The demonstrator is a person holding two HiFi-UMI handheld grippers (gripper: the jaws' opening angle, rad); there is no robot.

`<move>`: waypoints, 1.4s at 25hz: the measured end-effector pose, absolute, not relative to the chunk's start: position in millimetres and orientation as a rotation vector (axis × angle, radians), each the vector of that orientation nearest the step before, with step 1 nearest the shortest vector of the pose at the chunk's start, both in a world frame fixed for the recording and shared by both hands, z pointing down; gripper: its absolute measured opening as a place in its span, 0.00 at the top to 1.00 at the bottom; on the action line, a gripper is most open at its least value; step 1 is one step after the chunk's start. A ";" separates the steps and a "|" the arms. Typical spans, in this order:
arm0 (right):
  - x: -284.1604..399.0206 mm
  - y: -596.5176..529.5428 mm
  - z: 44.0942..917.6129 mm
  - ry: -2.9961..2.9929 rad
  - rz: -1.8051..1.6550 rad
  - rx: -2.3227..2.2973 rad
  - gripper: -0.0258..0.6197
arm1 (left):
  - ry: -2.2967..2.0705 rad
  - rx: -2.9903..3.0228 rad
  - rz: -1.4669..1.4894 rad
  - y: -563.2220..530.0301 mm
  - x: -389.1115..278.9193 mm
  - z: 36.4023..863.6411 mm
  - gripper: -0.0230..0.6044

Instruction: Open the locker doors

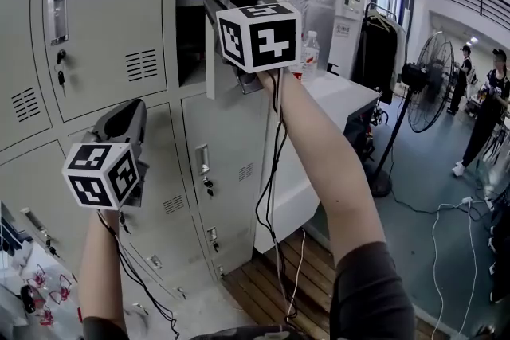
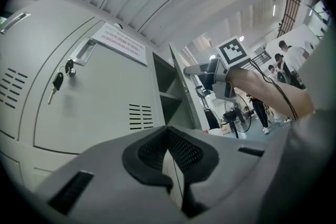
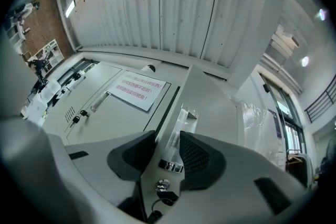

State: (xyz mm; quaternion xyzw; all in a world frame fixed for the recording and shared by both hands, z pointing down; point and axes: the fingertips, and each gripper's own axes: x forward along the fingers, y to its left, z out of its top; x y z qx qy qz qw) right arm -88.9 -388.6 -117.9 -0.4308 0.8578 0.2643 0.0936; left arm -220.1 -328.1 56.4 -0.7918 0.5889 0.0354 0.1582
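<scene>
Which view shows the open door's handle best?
Right gripper view: the handle is close, gripped between the jaws. Head view shows only its top above the right gripper; left gripper view does not show it.

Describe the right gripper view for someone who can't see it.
The right gripper clamps the edge of an open grey metal locker door beside its chrome handle and lock. A white paper notice hangs on the neighbouring closed door.

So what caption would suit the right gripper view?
Right tongs clamp the handle edge of an open locker door.
</scene>
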 end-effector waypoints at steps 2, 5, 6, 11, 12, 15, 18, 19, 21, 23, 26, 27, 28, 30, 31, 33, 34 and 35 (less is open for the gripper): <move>-79.6 -382.8 -117.6 2.527 0.792 -1.294 0.72 | 1.659 -2.287 0.109 -329.5 -211.5 56.8 0.95; -69.3 -374.1 -116.8 2.512 0.822 -1.310 0.76 | 1.630 -2.306 0.115 -330.2 -200.5 57.2 0.95; -65.7 -371.1 -116.4 2.507 0.841 -1.320 0.77 | 1.621 -2.313 0.118 -330.3 -196.4 57.4 0.95; -48.8 -361.1 -115.3 2.460 0.936 -1.371 0.81 | 1.571 -2.336 0.114 -333.5 -176.5 57.8 0.95; -44.1 -359.9 -114.9 2.450 0.941 -1.379 0.81 | 1.560 -2.342 0.111 -334.4 -171.9 58.2 0.95; -26.9 -355.9 -114.5 2.433 0.920 -1.392 0.82 | 1.521 -2.363 0.109 -336.0 -156.2 59.0 0.95; -9.9 -350.9 -114.8 2.431 0.892 -1.398 0.82 | 1.487 -2.379 0.106 -336.9 -140.5 58.4 0.95; -5.3 -349.5 -114.8 2.433 0.888 -1.398 0.82 | 1.480 -2.383 0.108 -337.0 -136.0 57.7 0.95; 4.0 -348.1 -114.7 2.437 0.879 -1.394 0.82 | 1.467 -2.389 0.113 -338.3 -127.0 56.1 0.95; 15.6 -347.8 -114.4 2.432 0.866 -1.395 0.82 | 1.450 -2.398 0.114 -341.1 -117.0 55.0 0.95; 35.9 -347.0 -114.0 2.411 0.856 -1.411 0.83 | 1.420 -2.414 0.114 -345.1 -101.6 53.9 0.95; 42.4 -346.8 -113.9 2.403 0.856 -1.414 0.83 | 1.411 -2.418 0.114 -346.3 -96.7 53.4 0.95; 48.6 -346.7 -113.9 2.393 0.857 -1.415 0.83 | 1.403 -2.421 0.114 -347.6 -91.9 53.0 0.95; 60.7 -347.0 -113.8 2.375 0.860 -1.412 0.83 | 1.386 -2.427 0.113 -350.4 -81.9 52.4 0.95; 66.5 -347.4 -113.7 2.365 0.863 -1.408 0.83 | 1.379 -2.430 0.113 -351.9 -76.9 52.2 0.95; 77.0 -349.0 -113.6 2.347 0.865 -1.401 0.83 | 1.367 -2.436 0.113 -355.4 -67.4 51.9 0.95; 81.9 -350.1 -113.5 2.338 0.865 -1.400 0.83 | 1.362 -2.438 0.113 -357.3 -62.8 51.8 0.95; 86.9 -351.3 -113.3 2.332 0.863 -1.401 0.83 | 1.357 -2.441 0.112 -359.3 -58.0 51.7 0.95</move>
